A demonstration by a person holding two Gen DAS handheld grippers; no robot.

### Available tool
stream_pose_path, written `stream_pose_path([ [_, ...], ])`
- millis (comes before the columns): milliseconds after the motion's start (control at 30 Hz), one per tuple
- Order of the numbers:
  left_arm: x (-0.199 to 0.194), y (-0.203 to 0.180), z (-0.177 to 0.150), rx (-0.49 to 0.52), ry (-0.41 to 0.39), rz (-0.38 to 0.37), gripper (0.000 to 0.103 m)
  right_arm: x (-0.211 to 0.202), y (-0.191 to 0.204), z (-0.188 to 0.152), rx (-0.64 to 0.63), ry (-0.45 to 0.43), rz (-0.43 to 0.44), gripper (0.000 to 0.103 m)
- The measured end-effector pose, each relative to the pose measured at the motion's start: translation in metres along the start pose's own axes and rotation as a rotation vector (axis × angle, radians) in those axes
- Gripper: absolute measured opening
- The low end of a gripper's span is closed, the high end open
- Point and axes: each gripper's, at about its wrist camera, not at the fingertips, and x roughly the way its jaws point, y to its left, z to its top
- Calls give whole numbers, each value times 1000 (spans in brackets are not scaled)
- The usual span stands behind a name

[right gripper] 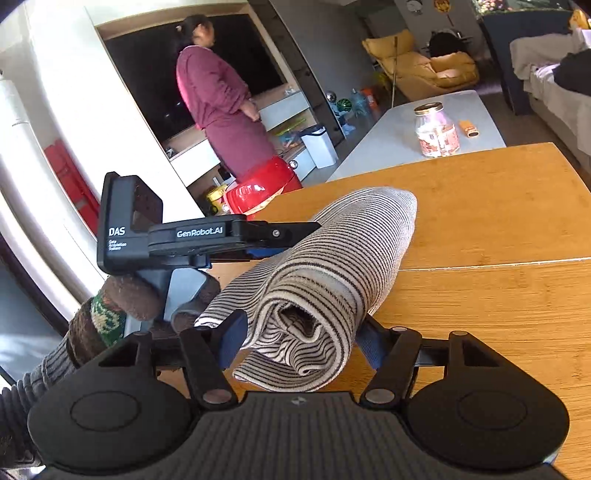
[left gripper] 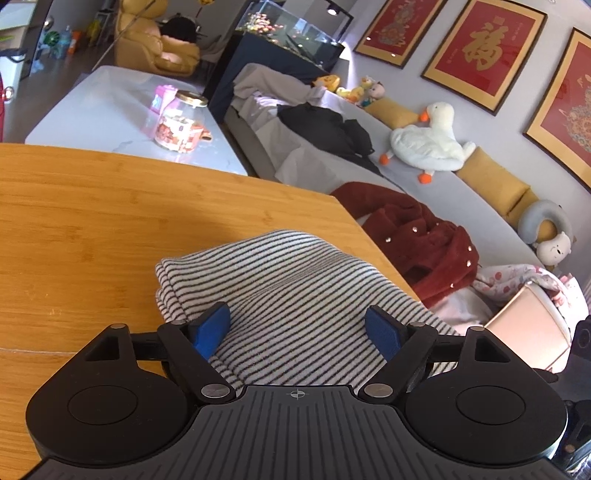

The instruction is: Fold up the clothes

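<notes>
While bundled on the wooden counter (left gripper: 92,221), striped garment (left gripper: 295,288) lying near right edge, folded into a thick roll. Roll's open end seen in right wrist view (right gripper: 314,332): layers curled in a spiral, far end rounded and resting on counter (right gripper: 498,229).

Left tool (left gripper: 297,326): blue pads spread wide, one each side of garment, above the cloth. Contact with fabric cannot be told. Nothing pinched.

Right tool (right gripper: 299,339): pads spread, flanking the roll's near end. Left pad (right gripper: 232,336) just beside or touching cloth; right pad partly hidden behind roll. No clamping visible.

Left tool also seen from the side in right wrist view (right gripper: 236,236), black body marked "GenRobot.AI", tip reaching over roll's left flank. Gloved hand (right gripper: 122,302) gripping its handle below.

Background, left wrist view: white low table (left gripper: 110,107) beyond counter, with glass jar (left gripper: 181,122) on it. Grey sofa (left gripper: 424,184) to the right bearing red fuzzy coat (left gripper: 413,236), black clothing (left gripper: 325,125), plush goose (left gripper: 432,140), yellow cushions (left gripper: 491,181). Red framed pictures (left gripper: 484,51) on wall. Fish tank (left gripper: 291,33) and yellow armchair (left gripper: 147,37) farther back.

Background, right wrist view: person in maroon (right gripper: 218,96) standing by dark screen, red object (right gripper: 262,188) past counter edge.
</notes>
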Motion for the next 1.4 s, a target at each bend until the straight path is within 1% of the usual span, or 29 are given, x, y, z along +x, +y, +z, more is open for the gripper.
stream_pose_path([
  [100,1,1,0,1,1,-5,85,10,-5,-12,-21,81,-109,65],
  [133,1,0,-1,11,2,-2,85,16,-8,-13,-14,99,-119,65],
  [200,2,-2,-1,44,5,10,85,13,-13,-10,5,79,-119,66],
  [300,2,0,0,60,13,4,86,-5,-25,1,57,14,-93,79],
  [400,3,0,2,48,21,5,86,-4,-34,23,50,-20,-86,80],
  [467,5,-4,1,59,22,16,90,-2,-39,38,41,-39,-84,81],
  [500,5,-5,0,65,23,22,90,0,-42,46,36,-49,-82,84],
  [633,6,-9,0,78,26,51,91,28,-59,73,64,-67,-87,88],
  [733,3,-1,2,49,25,36,91,34,-77,89,139,-53,-94,88],
  [800,4,-1,1,58,22,27,91,30,-89,90,165,-44,-95,88],
  [833,5,-1,1,62,20,22,91,27,-94,87,166,-39,-108,88],
  [967,7,-1,-1,80,13,3,99,25,-99,60,121,22,-215,87],
  [1033,9,-2,-2,92,10,-3,101,28,-94,46,78,42,-246,83],
  [1067,10,-5,-3,108,12,6,102,30,-92,39,55,50,-258,82],
  [1167,9,-10,-4,137,20,30,102,33,-65,22,-112,88,-281,78],
  [1233,7,-11,-5,139,25,35,102,32,-49,14,-191,119,-248,76],
  [1333,4,-8,-5,131,25,31,102,18,-43,21,-222,96,-261,76],
  [1367,3,-8,-6,130,23,29,102,9,-44,27,-211,73,-273,77],
  [1400,2,-8,-7,130,19,27,102,0,-49,36,-184,47,-276,80],
])
